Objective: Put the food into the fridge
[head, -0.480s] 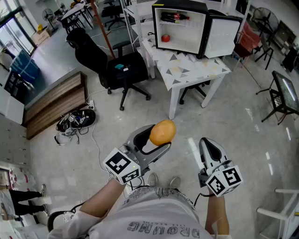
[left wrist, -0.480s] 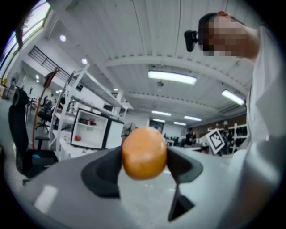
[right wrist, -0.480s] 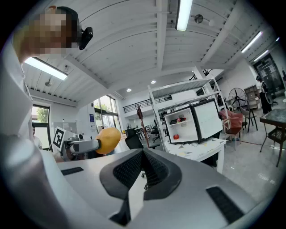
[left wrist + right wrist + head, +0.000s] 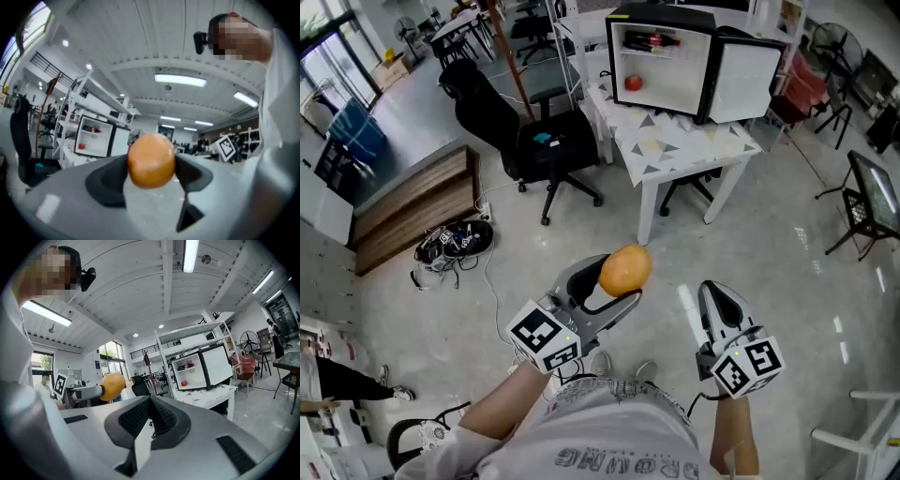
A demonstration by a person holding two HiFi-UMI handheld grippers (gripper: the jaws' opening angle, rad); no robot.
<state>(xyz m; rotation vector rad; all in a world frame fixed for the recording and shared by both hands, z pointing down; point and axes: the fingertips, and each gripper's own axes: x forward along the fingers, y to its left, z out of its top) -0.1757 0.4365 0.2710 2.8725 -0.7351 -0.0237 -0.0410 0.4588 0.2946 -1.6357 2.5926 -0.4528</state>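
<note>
Hard to read: top shelf of the fridge (image 4: 705, 75) holds dark, bottle-like items with red on them, too small to count. In the head view the near side of the orange fruit (image 4: 625, 269) hides the left gripper's pads behind it. A white chair at the lower right is cut off by the frame edge.

Counts:
- orange fruit: one
- grippers: two
- fridge: one, door (image 4: 748, 82) swung open to the right
- small red round item (image 4: 633, 82) on the fridge's lower shelf: one
- white table (image 4: 694, 141) under the fridge: one
- black office chair (image 4: 516, 131) just left of the table: one near, more farther back

Left gripper (image 4: 614, 289): jaws spread to the fruit's width and clamped on it, one pad on each side – fruit sits at the tips, raised over bare floor, well apart from the fridge.

Right gripper (image 4: 719, 302): ribbed pads pressed together, nothing between them. Held low beside the left one, tips pointing toward the table.

Both gripper views show the open fridge ahead, far off.
</note>
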